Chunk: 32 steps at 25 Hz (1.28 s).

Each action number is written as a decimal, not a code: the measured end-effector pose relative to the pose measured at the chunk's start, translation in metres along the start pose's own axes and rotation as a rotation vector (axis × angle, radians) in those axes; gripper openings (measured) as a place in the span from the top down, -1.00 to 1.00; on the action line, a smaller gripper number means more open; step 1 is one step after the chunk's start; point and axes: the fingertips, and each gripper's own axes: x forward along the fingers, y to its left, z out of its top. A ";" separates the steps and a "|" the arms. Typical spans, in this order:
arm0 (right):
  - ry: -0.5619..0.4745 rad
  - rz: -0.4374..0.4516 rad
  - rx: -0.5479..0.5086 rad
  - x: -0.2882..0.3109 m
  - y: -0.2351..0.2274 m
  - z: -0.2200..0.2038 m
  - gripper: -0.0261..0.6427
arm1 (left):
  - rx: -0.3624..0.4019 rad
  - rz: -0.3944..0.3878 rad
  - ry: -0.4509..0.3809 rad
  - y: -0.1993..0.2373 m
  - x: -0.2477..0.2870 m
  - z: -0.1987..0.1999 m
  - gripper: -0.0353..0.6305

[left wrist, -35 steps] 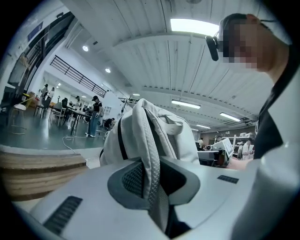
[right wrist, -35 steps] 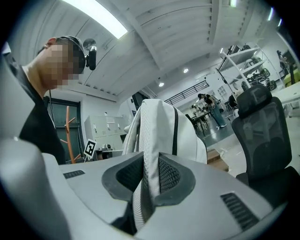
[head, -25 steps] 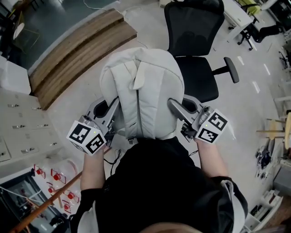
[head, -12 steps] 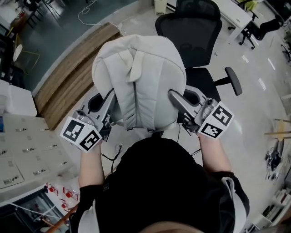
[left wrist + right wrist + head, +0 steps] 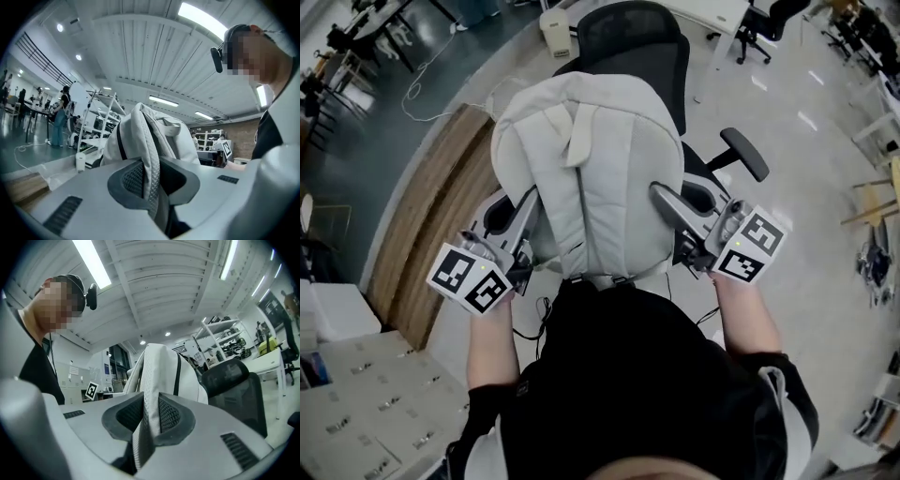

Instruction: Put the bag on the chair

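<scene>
You hold the bag (image 5: 591, 178), a pale grey backpack, off the floor between your two grippers. Your left gripper (image 5: 517, 214) is clamped tight on a padded strip at the bag's 9 o'clock flank. Your right gripper (image 5: 673, 208) pinches a matching strip at its 3 o'clock flank.

In the head view the bag's long axis runs from 6 to 12 o'clock, with the straps facing up at you. The chair (image 5: 633, 42) lies at 12 o'clock from your fingers, backrest farthest, and both hands look equally near it.

The seat is almost wholly hidden under the bag. The bag's far end is probably over it, but you cannot be sure from here. Only one armrest (image 5: 745, 155) shows, at 2 o'clock.
</scene>
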 end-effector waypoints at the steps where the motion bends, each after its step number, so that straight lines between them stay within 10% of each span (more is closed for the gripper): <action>1: -0.010 -0.034 0.005 -0.002 -0.010 0.001 0.71 | -0.008 -0.036 0.011 0.005 0.014 -0.003 0.71; 20: -0.248 -0.784 0.000 0.000 -0.116 0.029 0.72 | 0.024 -0.814 0.159 0.069 0.245 0.016 0.71; 32: -0.298 -0.999 -0.001 -0.093 -0.137 0.033 0.72 | 0.020 -0.995 0.239 -0.016 0.321 -0.009 0.71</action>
